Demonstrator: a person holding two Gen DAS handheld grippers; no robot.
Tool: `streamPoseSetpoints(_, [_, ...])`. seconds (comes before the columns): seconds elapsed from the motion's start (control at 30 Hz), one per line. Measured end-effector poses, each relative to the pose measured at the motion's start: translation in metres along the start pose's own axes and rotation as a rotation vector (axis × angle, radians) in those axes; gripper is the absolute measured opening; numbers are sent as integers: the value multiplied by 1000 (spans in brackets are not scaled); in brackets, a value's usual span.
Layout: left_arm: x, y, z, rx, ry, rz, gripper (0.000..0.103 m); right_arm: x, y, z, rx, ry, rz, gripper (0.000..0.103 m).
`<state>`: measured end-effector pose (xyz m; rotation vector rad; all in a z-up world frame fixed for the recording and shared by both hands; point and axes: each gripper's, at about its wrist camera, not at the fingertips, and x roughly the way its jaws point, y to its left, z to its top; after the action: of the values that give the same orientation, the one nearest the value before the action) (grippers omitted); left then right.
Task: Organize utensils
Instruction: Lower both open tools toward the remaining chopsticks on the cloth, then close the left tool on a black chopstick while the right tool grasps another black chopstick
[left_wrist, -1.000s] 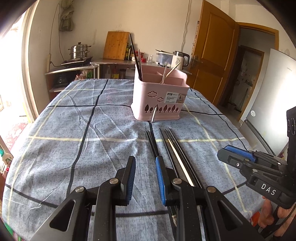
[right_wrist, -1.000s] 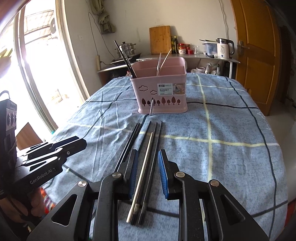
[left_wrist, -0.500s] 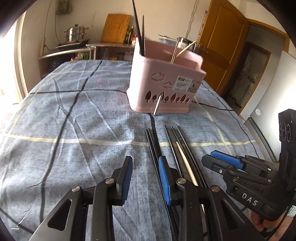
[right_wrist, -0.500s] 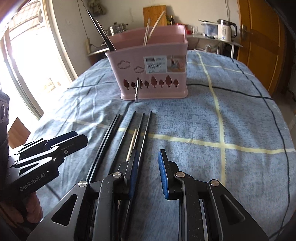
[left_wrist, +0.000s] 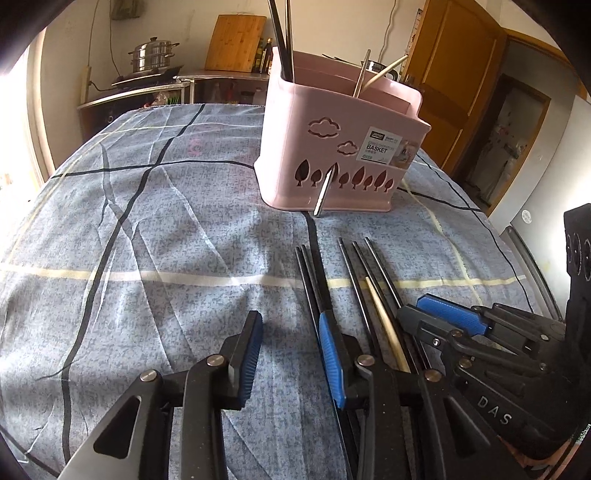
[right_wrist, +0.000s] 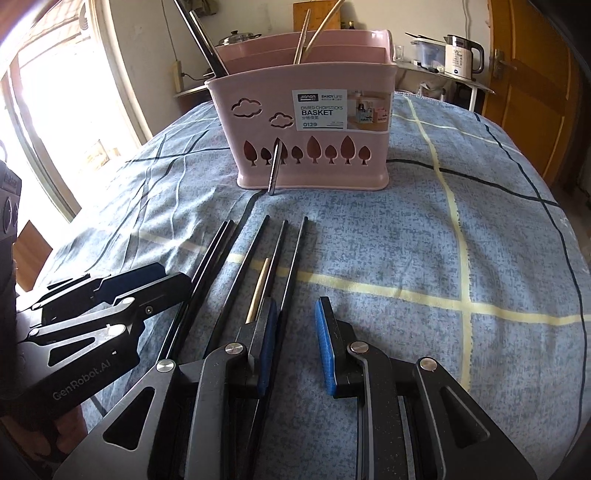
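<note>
A pink chopstick basket (left_wrist: 343, 147) (right_wrist: 314, 129) stands on the blue checked tablecloth (left_wrist: 147, 240), holding black and metal chopsticks; one metal chopstick (left_wrist: 324, 190) (right_wrist: 274, 168) pokes out through a front cutout. Several black chopsticks (left_wrist: 354, 273) (right_wrist: 258, 251) and one pale wooden chopstick (left_wrist: 384, 325) (right_wrist: 258, 288) lie on the cloth in front of it. My left gripper (left_wrist: 291, 354) is open and empty, left of the chopsticks; it also shows in the right wrist view (right_wrist: 110, 291). My right gripper (right_wrist: 295, 343) is open and empty, its left finger over the chopsticks; it also shows in the left wrist view (left_wrist: 443, 321).
Behind the table is a counter with a steel pot (left_wrist: 153, 55), a wooden cutting board (left_wrist: 234, 42) and a white kettle (right_wrist: 461, 55). A wooden door (left_wrist: 458, 70) is at the right, a bright window (right_wrist: 55, 110) at the left.
Both grippers have moved forward and lower, toward the basket and the chopsticks on the cloth. Both stayed open and empty.
</note>
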<state>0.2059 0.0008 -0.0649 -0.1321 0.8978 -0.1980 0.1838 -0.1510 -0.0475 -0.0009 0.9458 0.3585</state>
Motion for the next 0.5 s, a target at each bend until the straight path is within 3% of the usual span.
streamPoseSetpoints(0.5, [0, -8, -4, 63, -7, 95, 37, -6, -11, -7, 35, -8, -1, 13])
